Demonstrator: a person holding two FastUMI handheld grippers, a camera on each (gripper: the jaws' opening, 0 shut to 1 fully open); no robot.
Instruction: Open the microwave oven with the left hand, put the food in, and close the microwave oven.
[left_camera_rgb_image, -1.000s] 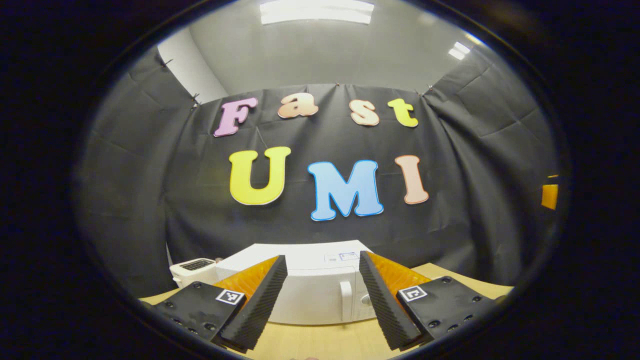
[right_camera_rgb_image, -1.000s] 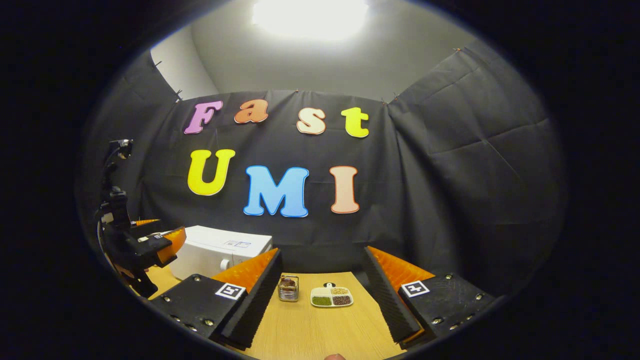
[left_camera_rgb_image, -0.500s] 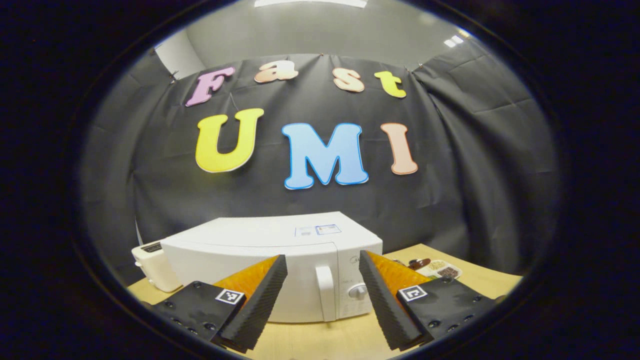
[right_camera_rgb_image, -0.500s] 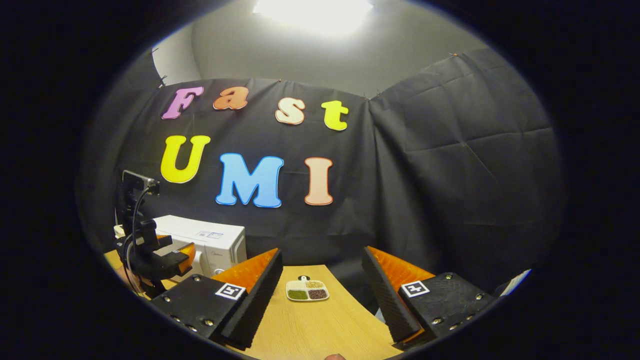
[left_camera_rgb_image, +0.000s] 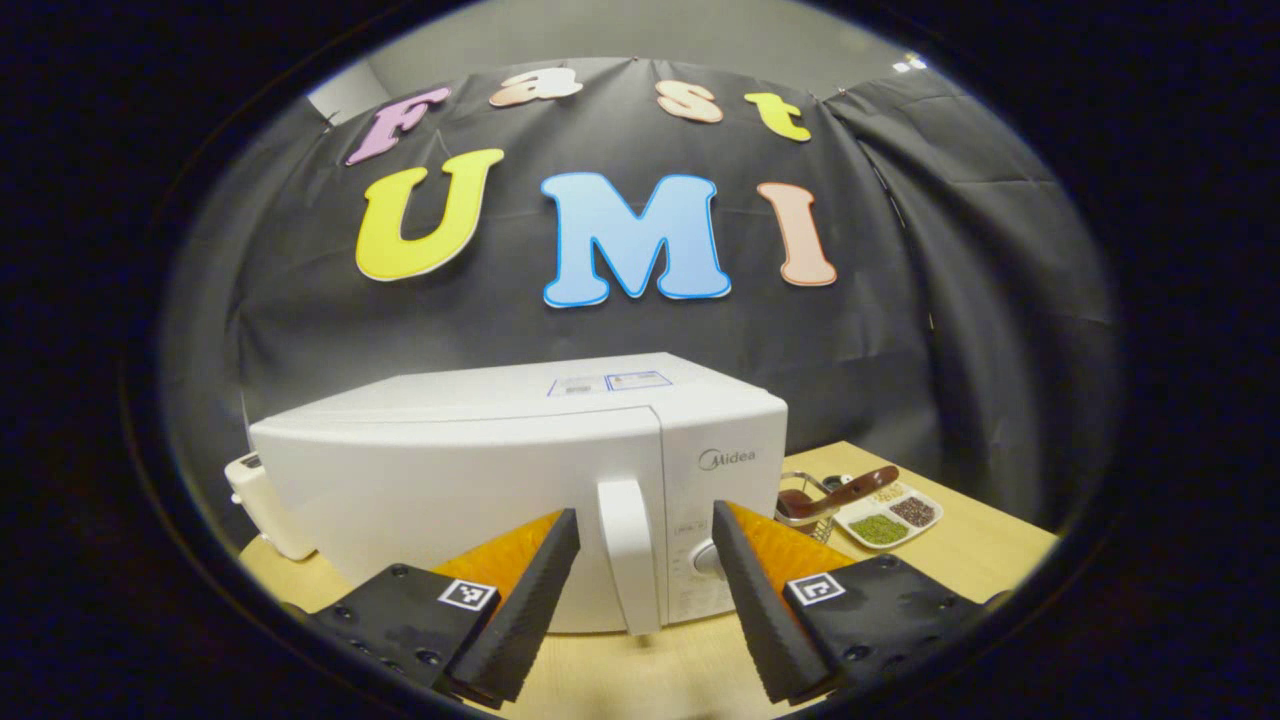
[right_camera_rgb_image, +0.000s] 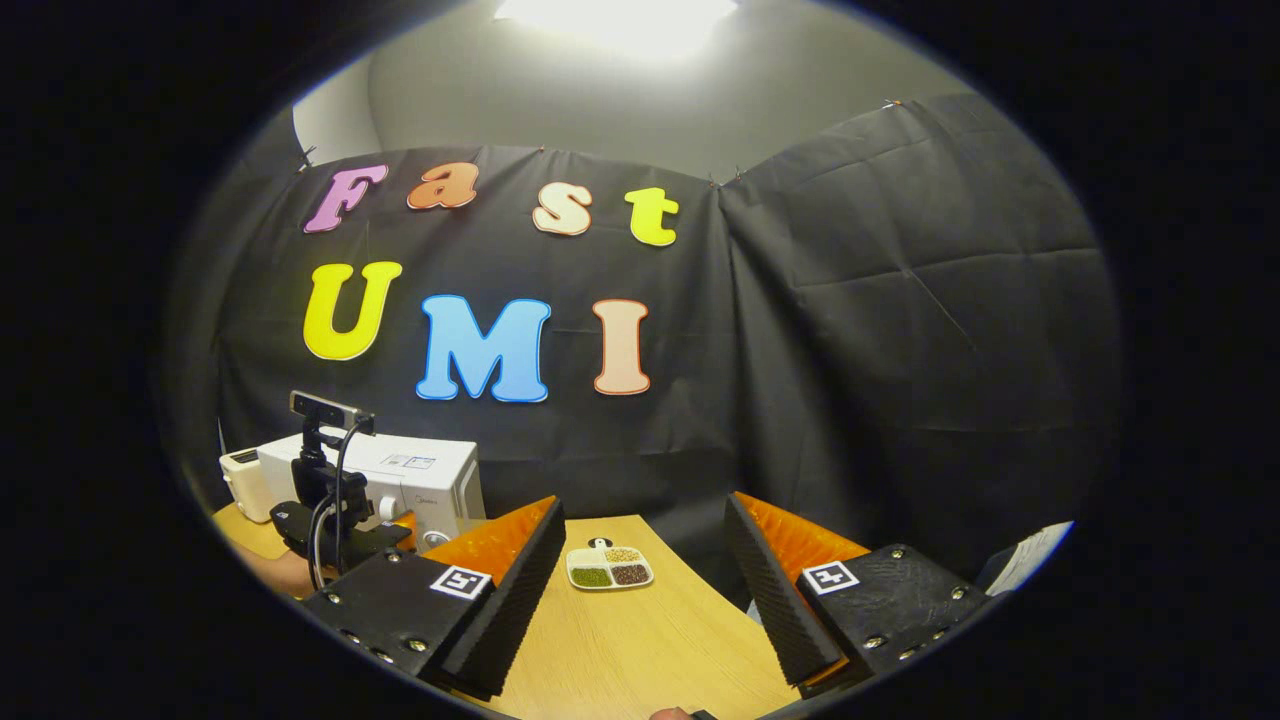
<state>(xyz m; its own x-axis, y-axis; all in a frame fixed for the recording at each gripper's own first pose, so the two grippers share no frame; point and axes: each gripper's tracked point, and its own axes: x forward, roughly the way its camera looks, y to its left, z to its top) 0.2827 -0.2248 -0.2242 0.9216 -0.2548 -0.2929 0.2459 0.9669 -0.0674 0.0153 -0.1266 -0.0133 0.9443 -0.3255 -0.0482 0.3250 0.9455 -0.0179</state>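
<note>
Your left gripper (left_camera_rgb_image: 640, 590) hangs wide open in front of the white microwave oven (left_camera_rgb_image: 520, 480), whose door is shut. In the left gripper view the door's upright handle (left_camera_rgb_image: 628, 555) stands in the gap between the two fingers (left_camera_rgb_image: 520, 610), apparently touched by neither; how near the tips are to it cannot be told. The round control knob (left_camera_rgb_image: 706, 556) peeks out just beside the right-hand finger.

The microwave sits on a light wooden table (left_camera_rgb_image: 660, 680), with a small white toaster (left_camera_rgb_image: 262, 500) at its far left corner. To the microwave's right, in the same view, a wire basket (left_camera_rgb_image: 806, 505) holds a dark brown piece of food, and a white divided dish (left_camera_rgb_image: 888, 515) of green, dark and pale grains lies just beside it, nearer the table's edge.

Your right gripper (right_camera_rgb_image: 645, 600) is likewise wide open and holds nothing, poised above the bare tabletop (right_camera_rgb_image: 640, 650). Between its fingers, farther off, the right gripper view shows the divided dish (right_camera_rgb_image: 609, 567), well clear of both fingertips. At the left of that view the microwave (right_camera_rgb_image: 400, 475) and the toaster (right_camera_rgb_image: 244, 470) stand against the booth's wall, with the left gripper (right_camera_rgb_image: 345, 525) and its cabled camera mount in front of the oven door.
</note>
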